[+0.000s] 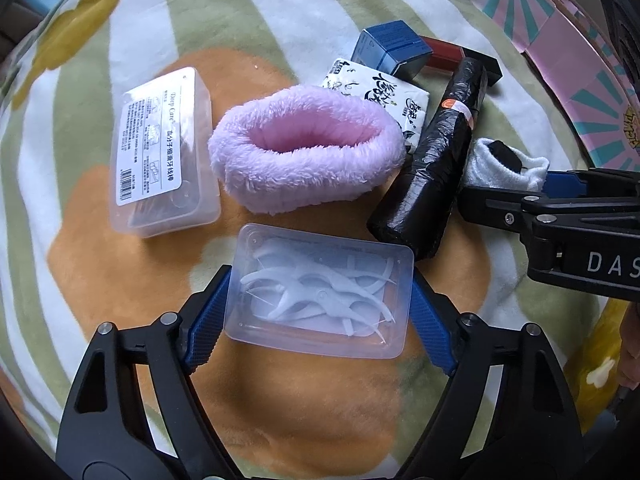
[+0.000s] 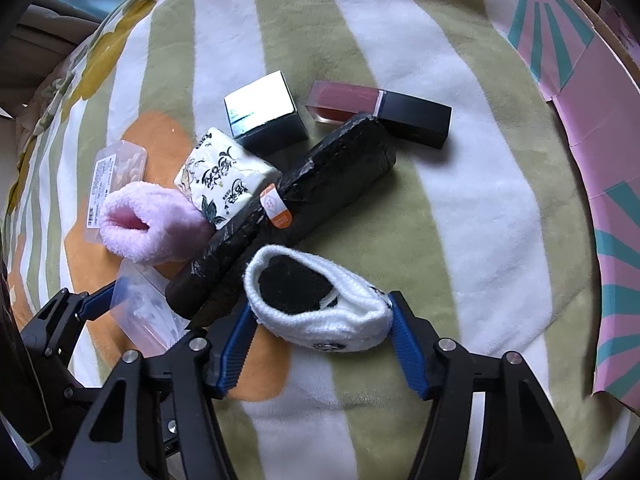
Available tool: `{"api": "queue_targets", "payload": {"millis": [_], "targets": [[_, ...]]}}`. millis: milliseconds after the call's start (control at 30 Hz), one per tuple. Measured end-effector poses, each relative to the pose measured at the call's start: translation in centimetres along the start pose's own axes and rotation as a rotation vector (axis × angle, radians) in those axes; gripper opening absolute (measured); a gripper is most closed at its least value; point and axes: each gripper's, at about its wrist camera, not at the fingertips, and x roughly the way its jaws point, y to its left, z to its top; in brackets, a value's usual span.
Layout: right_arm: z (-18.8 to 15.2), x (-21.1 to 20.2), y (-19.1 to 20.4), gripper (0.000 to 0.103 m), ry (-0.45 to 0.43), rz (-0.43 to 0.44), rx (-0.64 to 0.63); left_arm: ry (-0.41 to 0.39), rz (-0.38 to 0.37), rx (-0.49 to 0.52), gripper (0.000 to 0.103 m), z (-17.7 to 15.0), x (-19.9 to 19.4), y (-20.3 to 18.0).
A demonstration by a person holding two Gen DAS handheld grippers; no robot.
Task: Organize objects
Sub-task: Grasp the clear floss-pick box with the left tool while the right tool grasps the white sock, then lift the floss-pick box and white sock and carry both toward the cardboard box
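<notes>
The left gripper (image 1: pixel 318 300) clamps a clear plastic tray of white floss picks (image 1: pixel 320 290) on the striped fleece blanket (image 1: pixel 280 12). The right gripper (image 2: pixel 320 322) pinches a rolled white-and-black sock (image 2: pixel 316 302). Beyond lie a fluffy pink headband (image 1: pixel 306 152) and a black bag roll (image 1: pixel 432 160).

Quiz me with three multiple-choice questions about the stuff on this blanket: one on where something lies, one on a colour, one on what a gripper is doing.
1. What lies between the fluffy cuff and the white band?
A) a black roll B) a mug C) nothing

2. The fluffy cuff is:
A) green B) lilac outside, pink inside C) black

3. The left gripper is:
A) wide open over nothing B) closed round the clear box of floss picks C) gripping a spoon

Answers:
1 A: the roll lies diagonally between them.
2 B: lilac pile rings a pink hollow.
3 B: both its pads touch the box's sides.
</notes>
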Motion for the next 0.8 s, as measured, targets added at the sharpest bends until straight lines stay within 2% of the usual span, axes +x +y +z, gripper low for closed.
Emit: {"api": "queue_targets", "payload": {"millis": [333, 533, 600, 667, 733, 800], "targets": [[-2.8, -4.9, -1.5, 0.059, -0.050, -0.010, -0.017, -0.027, 0.016, -0.035, 0.081, -1.3, -2.2, 0.0], [-4.5, -9.7, -2.7, 0.059, -0.099, -0.035, -0.081, -0.067, 0.024, -0.121, 0.081, -2.4, -6.0, 0.6], [-3.6, -11.1, -3.0, 0.059, -0.121, -0.046, -0.115, -0.091, 0.028, -0.164, 0.081, -1.8, -8.0, 1.2], [-1.1, -11.3, -0.3, 0.059, -0.139, -0.056, -0.149, -0.113, 0.041, -0.201, 0.081, -0.5, -9.4, 1.0], [0.0, -12.9, 0.6, 0.059, -0.161, -0.058, -0.182, -0.139, 0.050, -0.232, 0.081, 0.0, -11.5, 0.7], [1.4, -12.7, 2.8, 0.059, -0.179, -0.061, -0.207, -0.169, 0.064, -0.255, 0.081, 0.4, -13.4, 0.0]]}}
